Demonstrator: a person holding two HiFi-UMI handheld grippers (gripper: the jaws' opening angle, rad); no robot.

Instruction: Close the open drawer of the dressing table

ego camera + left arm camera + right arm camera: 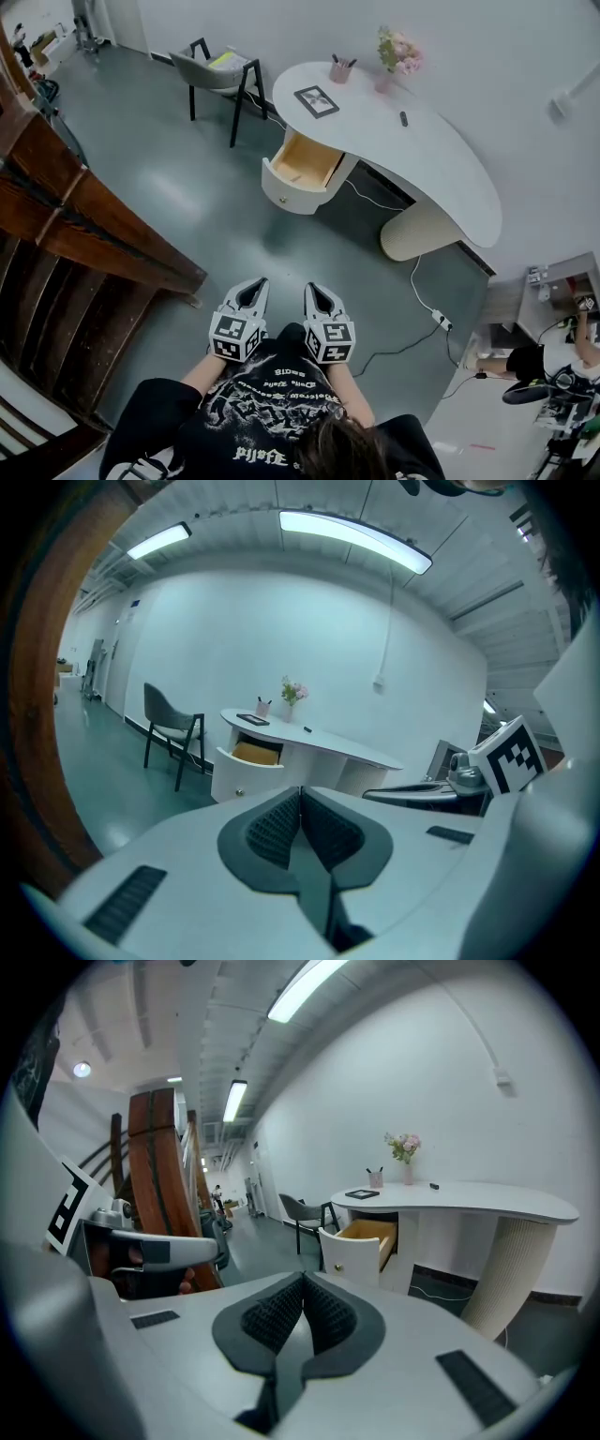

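Wooden-lined drawer hangs open from the white dressing table.

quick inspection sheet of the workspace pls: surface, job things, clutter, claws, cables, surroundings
surface: white curved dressing table top, mostly bare
job's things: drawer stands pulled open, wooden inside, nothing seen in it
clutter: picture frame, pen cup, pink flowers and a small dark object, all on the top
grippers: left claw and right claw both shut and empty, side by side, well short of the drawer
cables: white cable runs from the table base to a power strip; black cable lies on the floor
surroundings: grey chair left of the table, wooden staircase, grey floor
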